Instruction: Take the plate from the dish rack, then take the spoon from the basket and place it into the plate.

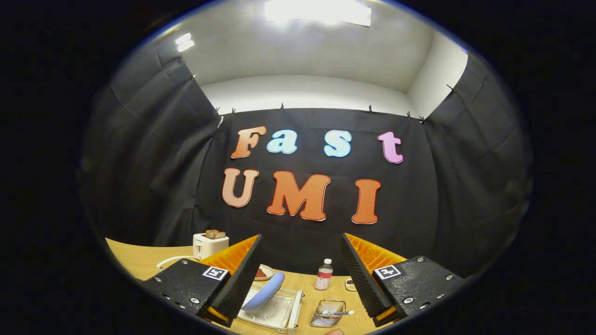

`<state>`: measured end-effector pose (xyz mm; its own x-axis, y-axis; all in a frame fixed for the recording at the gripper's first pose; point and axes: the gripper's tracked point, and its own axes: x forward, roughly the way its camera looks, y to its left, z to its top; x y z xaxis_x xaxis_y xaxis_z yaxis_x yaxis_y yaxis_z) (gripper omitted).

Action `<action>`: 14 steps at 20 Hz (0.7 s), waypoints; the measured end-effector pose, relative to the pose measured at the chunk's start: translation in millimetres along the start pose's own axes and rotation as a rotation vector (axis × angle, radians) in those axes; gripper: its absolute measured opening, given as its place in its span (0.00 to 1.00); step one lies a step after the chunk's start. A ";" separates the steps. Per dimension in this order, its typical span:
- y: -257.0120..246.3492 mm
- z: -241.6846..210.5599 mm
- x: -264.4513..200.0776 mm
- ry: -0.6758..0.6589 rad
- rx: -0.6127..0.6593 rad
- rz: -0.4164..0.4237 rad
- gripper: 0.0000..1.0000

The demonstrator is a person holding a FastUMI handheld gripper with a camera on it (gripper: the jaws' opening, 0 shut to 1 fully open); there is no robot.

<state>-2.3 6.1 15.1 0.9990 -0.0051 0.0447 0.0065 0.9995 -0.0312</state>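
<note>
The claw [300, 274] is spread wide and holds nothing. Between its fingers, low on the wooden desk [139, 260], a blue plate [265, 291] leans in a white dish rack [284, 314]. Beside it a spoon [337, 313] lies in a wire basket [327, 314]. Farther back stand a water bottle [324, 274] and a toaster [210, 244].

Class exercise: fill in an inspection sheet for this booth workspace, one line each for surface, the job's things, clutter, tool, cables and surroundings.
Surface: wooden table, light tan.
Job's things: blue plate standing on edge in the white dish rack; spoon lying across the wire basket.
Clutter: white toaster holding toast; plastic bottle; two small dishes, contents unclear.
Tool: gripper open, fingers apart above the table, holding nothing.
Cables: white cord from the toaster.
Surroundings: black cloth wall; white ceiling with lights.
</note>
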 end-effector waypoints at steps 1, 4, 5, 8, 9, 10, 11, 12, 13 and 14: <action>0.4 -0.6 0.4 0.003 -0.001 -0.003 0.98; -1.6 -0.9 -0.2 0.000 0.003 -0.004 0.98; -2.2 -1.0 -0.8 -0.001 0.009 -0.004 0.98; -0.4 -6.4 3.0 0.009 0.023 -0.002 0.98; -0.8 -8.9 3.3 0.017 0.022 -0.003 0.98; -0.1 -8.7 3.7 0.019 0.018 -0.005 0.98; 0.2 -8.7 3.4 0.018 0.017 -0.006 0.98; 1.6 -9.6 3.9 0.018 0.018 -0.003 0.98; 1.9 -10.8 3.8 0.019 0.019 -0.005 0.98; 2.6 -13.3 4.8 0.024 0.018 -0.003 0.98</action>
<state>3.1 8.3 2.0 0.9997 -0.0088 0.0206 0.0091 0.9999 -0.0126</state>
